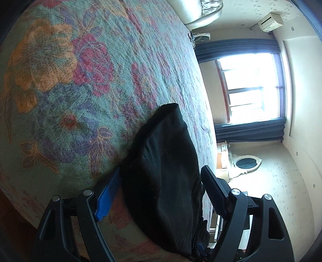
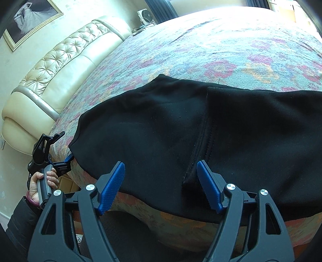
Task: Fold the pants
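Observation:
Black pants (image 2: 181,125) lie flat on the floral bedspread (image 2: 201,50), along the bed's near edge, with a seam running down the middle. My right gripper (image 2: 161,167) hovers open over their front edge, its blue pads either side of the seam's end. My left gripper (image 2: 65,146), held by a hand (image 2: 43,178), is at the pants' left end and rolled on its side. In the left wrist view the pants' end (image 1: 161,161) fills the space between the spread fingers of the left gripper (image 1: 161,177). Its blue pad (image 1: 106,197) lies against the cloth, without pinching it.
A cream tufted headboard (image 2: 60,60) borders the bed on the left, with a framed picture (image 2: 30,18) above it. A small fan (image 2: 146,17) stands behind the bed. A window with dark curtains (image 1: 251,86) and an oval mirror (image 1: 246,162) are beyond the bed.

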`<state>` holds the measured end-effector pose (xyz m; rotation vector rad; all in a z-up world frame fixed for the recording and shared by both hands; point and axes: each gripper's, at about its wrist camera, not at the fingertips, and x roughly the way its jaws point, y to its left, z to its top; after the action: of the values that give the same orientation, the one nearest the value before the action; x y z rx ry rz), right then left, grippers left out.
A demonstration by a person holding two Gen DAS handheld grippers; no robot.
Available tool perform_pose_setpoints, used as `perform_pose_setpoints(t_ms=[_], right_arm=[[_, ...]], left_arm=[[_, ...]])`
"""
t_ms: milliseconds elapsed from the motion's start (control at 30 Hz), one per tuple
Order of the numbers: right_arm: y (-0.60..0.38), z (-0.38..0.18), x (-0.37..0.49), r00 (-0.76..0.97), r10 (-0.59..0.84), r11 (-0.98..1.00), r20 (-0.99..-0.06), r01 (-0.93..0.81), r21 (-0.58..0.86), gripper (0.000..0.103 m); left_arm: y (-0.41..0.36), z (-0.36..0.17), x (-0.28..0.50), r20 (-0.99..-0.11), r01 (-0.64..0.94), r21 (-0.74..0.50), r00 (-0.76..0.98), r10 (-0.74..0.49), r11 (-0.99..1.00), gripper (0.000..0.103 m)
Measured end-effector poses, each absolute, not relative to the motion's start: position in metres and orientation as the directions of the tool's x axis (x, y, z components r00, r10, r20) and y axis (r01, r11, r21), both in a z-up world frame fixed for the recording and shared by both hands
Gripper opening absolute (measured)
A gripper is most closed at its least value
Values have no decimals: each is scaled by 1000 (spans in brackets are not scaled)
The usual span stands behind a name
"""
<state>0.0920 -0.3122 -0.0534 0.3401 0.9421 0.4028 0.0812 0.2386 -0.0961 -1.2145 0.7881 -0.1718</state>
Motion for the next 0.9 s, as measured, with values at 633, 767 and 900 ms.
perform_pose_setpoints(t_ms=[633, 767, 900], right_arm=[[-307, -56, 95, 520, 470, 877, -714, -179, 447, 80], [-308, -56, 95, 517, 472, 875, -713, -181, 448, 80], [-310, -56, 96, 515, 481, 870, -710, -181, 458, 80]], left_arm=[[216, -72, 192, -766, -161, -640, 219, -605, 752, 79], [219, -80, 210, -730, -168, -681, 233, -642, 713, 85], [219, -81, 210, -656, -110, -750, 244, -714, 652, 85]])
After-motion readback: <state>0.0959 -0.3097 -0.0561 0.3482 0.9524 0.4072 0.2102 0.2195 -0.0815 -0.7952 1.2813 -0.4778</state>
